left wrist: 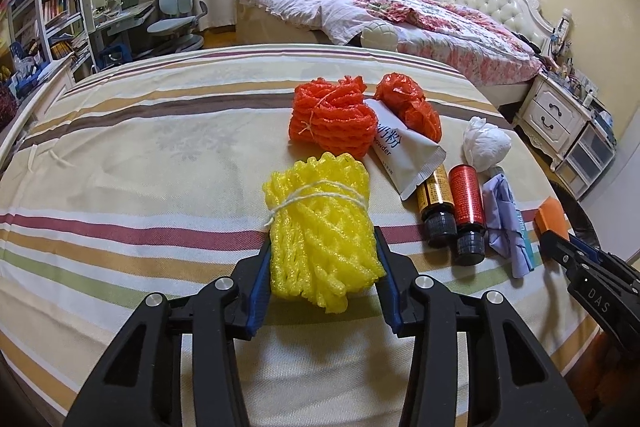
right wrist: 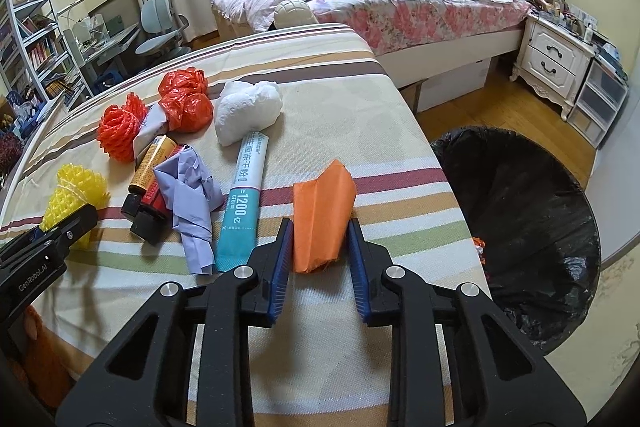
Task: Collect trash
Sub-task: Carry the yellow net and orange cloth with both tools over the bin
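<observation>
A yellow foam net bundle [left wrist: 320, 227] tied with string lies on the striped table [left wrist: 140, 147]. My left gripper [left wrist: 322, 263] has its jaws against both sides of the bundle. In the right wrist view my right gripper [right wrist: 320, 247] brackets a folded orange paper [right wrist: 320, 219], its blue pads touching both edges. The yellow bundle [right wrist: 72, 195] and left gripper show at the far left of that view. The right gripper shows at the right edge of the left wrist view [left wrist: 560, 247].
More trash lies between the grippers: an orange foam net [left wrist: 332, 115], red plastic bag [left wrist: 412, 103], white powder sachet [left wrist: 404, 151], two small bottles [left wrist: 452, 207], white wad [left wrist: 486, 143], purple paper [right wrist: 192, 203], teal packet [right wrist: 240, 203]. A black-lined bin [right wrist: 520, 219] stands right of the table.
</observation>
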A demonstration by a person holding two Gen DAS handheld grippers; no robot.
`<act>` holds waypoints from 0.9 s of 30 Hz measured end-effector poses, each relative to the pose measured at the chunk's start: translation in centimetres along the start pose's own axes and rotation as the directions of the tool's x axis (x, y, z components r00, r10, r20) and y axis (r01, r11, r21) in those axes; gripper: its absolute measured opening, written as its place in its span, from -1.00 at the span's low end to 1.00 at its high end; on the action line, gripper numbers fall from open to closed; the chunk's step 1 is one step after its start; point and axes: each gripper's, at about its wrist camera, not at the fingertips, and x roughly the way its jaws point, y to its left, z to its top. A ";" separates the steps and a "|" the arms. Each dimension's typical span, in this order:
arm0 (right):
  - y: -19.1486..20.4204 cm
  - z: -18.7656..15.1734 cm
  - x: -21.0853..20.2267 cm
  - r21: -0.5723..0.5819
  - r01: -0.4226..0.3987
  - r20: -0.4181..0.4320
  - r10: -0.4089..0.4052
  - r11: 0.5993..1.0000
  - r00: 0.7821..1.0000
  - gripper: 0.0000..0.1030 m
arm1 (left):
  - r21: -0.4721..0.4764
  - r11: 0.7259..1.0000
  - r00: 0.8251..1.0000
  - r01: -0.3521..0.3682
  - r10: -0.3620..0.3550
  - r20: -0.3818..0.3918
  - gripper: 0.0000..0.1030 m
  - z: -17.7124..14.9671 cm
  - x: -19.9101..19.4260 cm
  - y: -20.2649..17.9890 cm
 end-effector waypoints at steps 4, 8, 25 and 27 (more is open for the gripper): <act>-0.2 0.1 -0.6 0.000 0.004 0.014 -0.004 1.000 1.000 -0.49 | 0.012 1.000 1.000 -0.003 0.003 0.031 -0.14 -0.2 -1.0 -0.3; -0.6 0.3 -1.4 0.005 0.006 0.033 -0.006 1.000 0.999 -0.49 | 0.020 1.000 0.998 0.018 -0.019 0.057 -0.14 -0.2 -2.2 -1.0; -8.4 1.7 -3.9 0.104 0.136 0.104 -0.147 0.985 0.984 -0.49 | 0.196 0.965 0.975 0.177 -0.199 0.099 -0.14 2.0 -2.1 -12.1; -9.7 1.7 -3.9 0.121 0.155 0.103 -0.168 0.980 0.980 -0.49 | 0.215 0.957 0.972 0.193 -0.217 0.091 -0.14 2.1 -1.4 -13.8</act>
